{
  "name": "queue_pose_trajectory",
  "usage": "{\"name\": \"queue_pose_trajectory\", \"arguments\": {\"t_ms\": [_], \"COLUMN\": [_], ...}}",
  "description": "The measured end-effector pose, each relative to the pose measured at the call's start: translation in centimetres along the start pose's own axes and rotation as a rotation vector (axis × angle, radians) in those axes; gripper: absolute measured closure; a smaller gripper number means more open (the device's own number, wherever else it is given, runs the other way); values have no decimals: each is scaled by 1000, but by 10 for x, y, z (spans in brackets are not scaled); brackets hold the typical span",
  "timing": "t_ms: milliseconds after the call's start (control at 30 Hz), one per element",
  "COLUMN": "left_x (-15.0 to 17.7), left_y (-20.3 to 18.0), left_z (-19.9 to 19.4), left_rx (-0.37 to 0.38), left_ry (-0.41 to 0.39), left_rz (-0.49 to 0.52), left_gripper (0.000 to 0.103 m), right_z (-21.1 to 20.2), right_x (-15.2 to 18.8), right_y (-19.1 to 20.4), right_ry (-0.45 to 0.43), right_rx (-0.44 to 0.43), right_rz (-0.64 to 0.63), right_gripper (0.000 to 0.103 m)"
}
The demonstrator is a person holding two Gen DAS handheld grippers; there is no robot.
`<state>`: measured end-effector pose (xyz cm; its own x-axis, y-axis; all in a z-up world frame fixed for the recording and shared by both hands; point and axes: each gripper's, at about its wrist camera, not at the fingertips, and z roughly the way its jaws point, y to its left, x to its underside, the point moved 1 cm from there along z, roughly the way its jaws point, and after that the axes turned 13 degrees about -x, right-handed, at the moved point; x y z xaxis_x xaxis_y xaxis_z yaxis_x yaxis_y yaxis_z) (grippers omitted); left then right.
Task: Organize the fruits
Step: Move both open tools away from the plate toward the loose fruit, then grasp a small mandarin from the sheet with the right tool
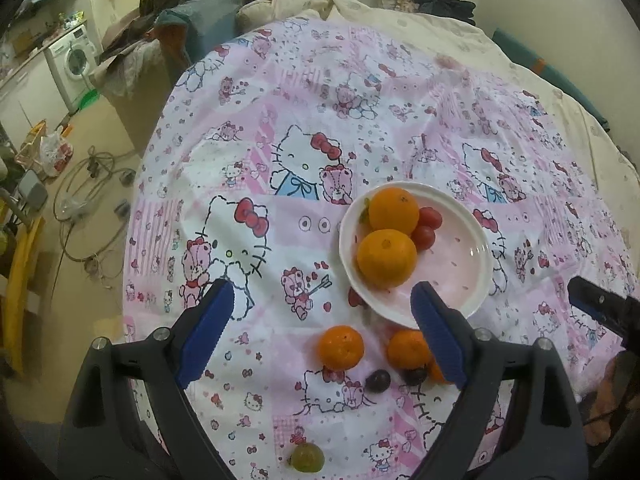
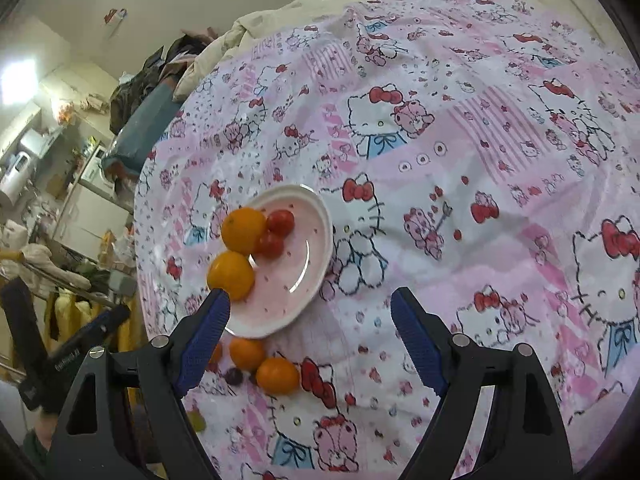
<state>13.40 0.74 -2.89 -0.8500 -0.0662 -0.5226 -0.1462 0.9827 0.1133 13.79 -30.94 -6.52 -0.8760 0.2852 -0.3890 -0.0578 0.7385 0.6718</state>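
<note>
A white plate [image 1: 476,264] sits on the Hello Kitty cloth and holds two oranges [image 1: 386,258] and two cherry tomatoes [image 1: 428,224]. In front of it lie loose tangerines [image 1: 341,347], two dark grapes [image 1: 377,381] and a green grape [image 1: 307,457]. My left gripper [image 1: 322,308] is open and empty above the loose fruit. My right gripper [image 2: 310,312] is open and empty, just right of the plate [image 2: 316,256]; the tangerines [image 2: 277,375] lie below its left finger. Its tip shows at the right edge of the left wrist view [image 1: 592,300].
The pink patterned cloth [image 1: 280,152] covers a bed with a cream duvet [image 1: 440,24] behind. To the left, the floor holds cables [image 1: 88,200], bags and a washing machine [image 1: 74,60]. Clutter fills the left of the right wrist view [image 2: 60,240].
</note>
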Motion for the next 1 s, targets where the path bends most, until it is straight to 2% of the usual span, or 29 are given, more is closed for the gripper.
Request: {"name": "queue_pose_trajectory", "arguments": {"t_ms": [133, 467, 567, 800, 867, 1000], "left_x": [6, 19, 17, 19, 21, 26], "left_y": [0, -1, 3, 10, 12, 11], "left_z": [0, 16, 19, 28, 29, 31], "left_rx": [-3, -31, -7, -19, -16, -25], "left_ry": [5, 83, 105, 148, 158, 164], "left_rz": [2, 27, -3, -16, -13, 20], "left_gripper": [15, 15, 15, 15, 15, 15], "right_z": [1, 22, 34, 70, 84, 98], "right_x": [14, 34, 39, 56, 63, 70], "right_y": [1, -6, -7, 4, 9, 17], "right_ry": [29, 114, 163, 297, 342, 374], "right_rx": [-5, -11, -5, -23, -27, -22], "right_rz": [3, 53, 59, 17, -3, -34], "right_gripper": [18, 18, 18, 18, 19, 21]}}
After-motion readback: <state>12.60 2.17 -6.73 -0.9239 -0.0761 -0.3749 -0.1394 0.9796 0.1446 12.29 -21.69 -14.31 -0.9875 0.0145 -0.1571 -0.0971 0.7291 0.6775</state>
